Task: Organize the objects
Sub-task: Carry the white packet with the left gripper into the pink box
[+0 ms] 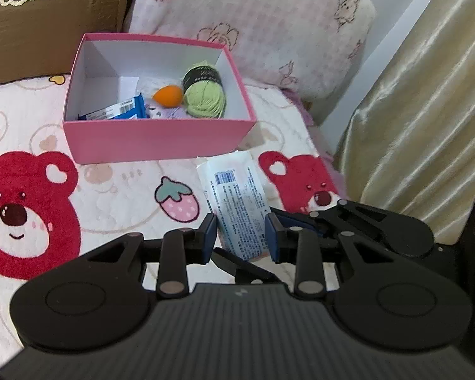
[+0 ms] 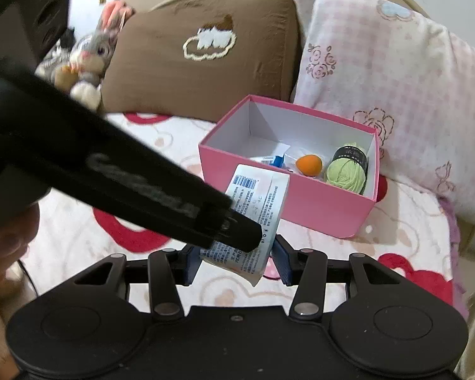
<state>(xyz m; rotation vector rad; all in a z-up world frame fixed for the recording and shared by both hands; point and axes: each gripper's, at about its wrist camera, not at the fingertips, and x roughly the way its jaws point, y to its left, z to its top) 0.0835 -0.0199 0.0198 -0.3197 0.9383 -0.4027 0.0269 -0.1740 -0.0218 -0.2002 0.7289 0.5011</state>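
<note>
White packet (image 1: 237,202), printed: pinched at its lower end by the left tool (image 1: 242,237), pads pressed to both sides; the right tool (image 2: 237,264) appears clamped on the same end. Held above the bedspread (image 1: 110,190), short of the pink box (image 1: 158,139) at the bed's head edge.

Boxed: green yarn (image 1: 205,95), orange egg-shaped piece (image 1: 167,95), blue-and-white pack (image 1: 117,112). Outstanding, likely: this packet.

Around: pink pillow (image 1: 253,15), brown cushion (image 2: 199,72), plush rabbit (image 2: 91,53).

In the way: box's near wall; the crowded tools.
</note>
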